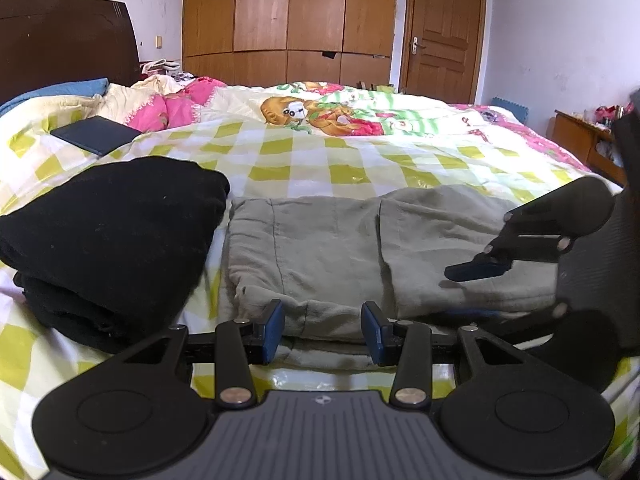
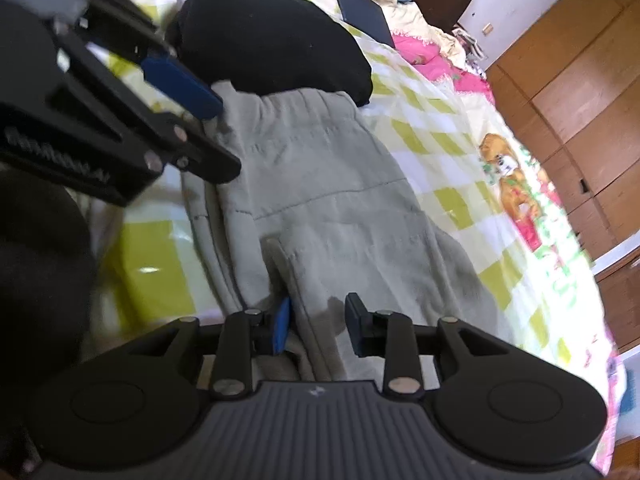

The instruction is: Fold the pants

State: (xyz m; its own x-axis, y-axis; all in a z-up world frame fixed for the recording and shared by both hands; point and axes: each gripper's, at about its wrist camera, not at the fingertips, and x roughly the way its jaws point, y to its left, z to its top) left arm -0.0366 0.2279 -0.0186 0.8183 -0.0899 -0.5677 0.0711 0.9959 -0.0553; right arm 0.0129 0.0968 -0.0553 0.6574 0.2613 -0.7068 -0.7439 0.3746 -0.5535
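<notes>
- The bed [image 1: 360, 152], under its yellow-checked sheet, carries everything I'm working with.
- A folded black garment [image 1: 112, 240] sits at the near edge, touching the pants.
- The grey-green pants [image 1: 328, 248] lie folded along that near edge, just right of the black pile.
- My left gripper [image 1: 323, 330] hovers at the pants' near edge, jaws apart, gripping nothing.
- My right gripper [image 2: 318, 322] straddles a fold at the other end; the view is blurred, but the pads seem clear of it.

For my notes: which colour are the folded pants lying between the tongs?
Light grey-green (khaki) pants, plain, without pattern. The left wrist view shows it best.
</notes>
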